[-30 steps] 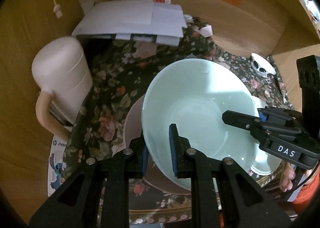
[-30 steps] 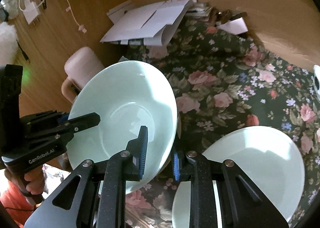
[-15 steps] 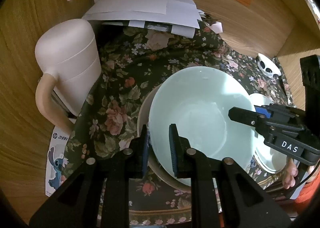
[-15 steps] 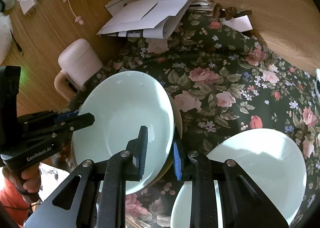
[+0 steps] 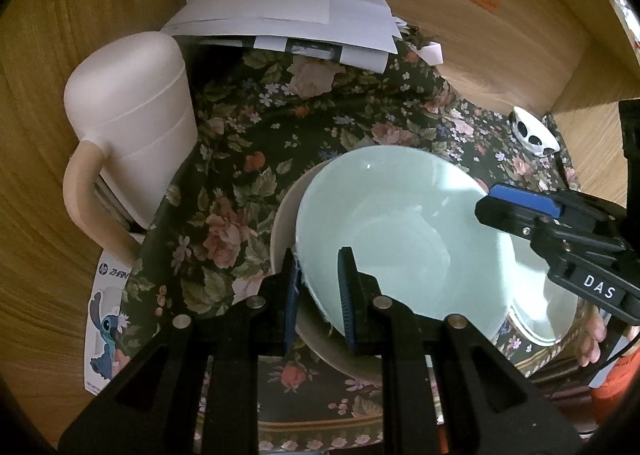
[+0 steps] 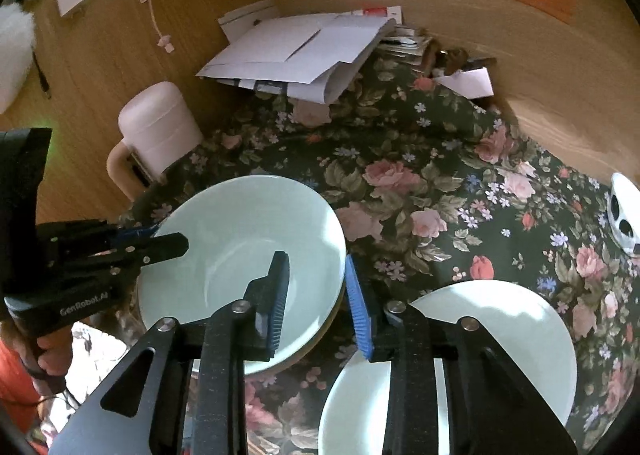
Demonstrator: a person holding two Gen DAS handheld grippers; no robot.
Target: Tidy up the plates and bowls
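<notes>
A pale green bowl point(image 5: 404, 231) sits nested in a beige bowl point(image 5: 286, 215) on the floral cloth; it also shows in the right wrist view point(image 6: 240, 239). My left gripper point(image 5: 318, 291) straddles its near-left rim, its pads a little apart from the wall. My right gripper point(image 6: 316, 303) straddles the opposite rim with its jaws spread wide and not touching. A second pale green bowl point(image 6: 492, 339) lies on the cloth to the right, under my right gripper.
A white jug with a beige handle point(image 5: 132, 135) stands at the left. A heap of papers point(image 5: 288, 23) lies at the back against the wooden wall. A small white panda dish point(image 5: 534, 131) sits at the far right.
Both grippers lowered the green bowl into the beige bowl. The right gripper's jaws have opened off the rim, and the left gripper's jaws have loosened.
</notes>
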